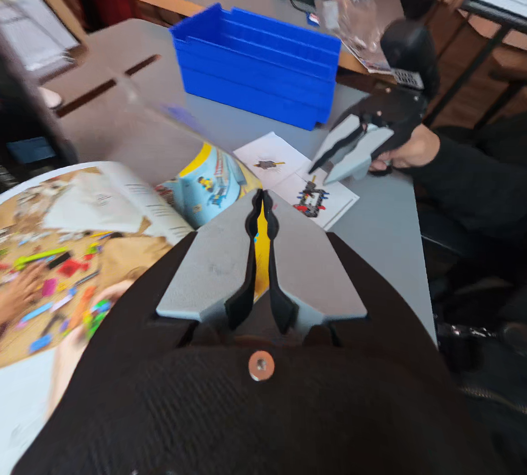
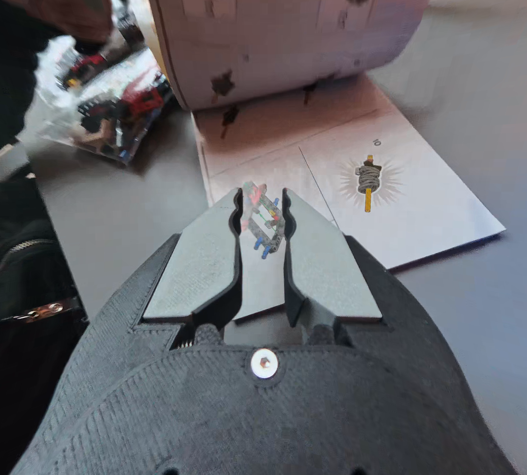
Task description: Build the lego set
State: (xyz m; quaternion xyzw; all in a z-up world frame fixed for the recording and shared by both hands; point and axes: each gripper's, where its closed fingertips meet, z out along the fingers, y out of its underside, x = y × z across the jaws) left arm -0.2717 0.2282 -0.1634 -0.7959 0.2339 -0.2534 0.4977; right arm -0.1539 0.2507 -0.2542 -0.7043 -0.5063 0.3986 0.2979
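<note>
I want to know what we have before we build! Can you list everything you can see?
Booklet: one, white pages with build pictures, open flat on the table, more pages curling up.
Bin: one, blue, on the table behind the booklet.
Brick bag: one, clear, red and black pieces inside, on the table left of the booklet in the right wrist view.
Empty-looking bag: one, clear, up beyond the bin; blurred.
Table: one, grey, under it all.
Left gripper: grey fingers, black pads, tips together over the booklet's pages; a grip on a page cannot be told.
Right gripper: same colours, open above the flat page.
Hand: one, black sleeve, holding the right gripper.
</note>
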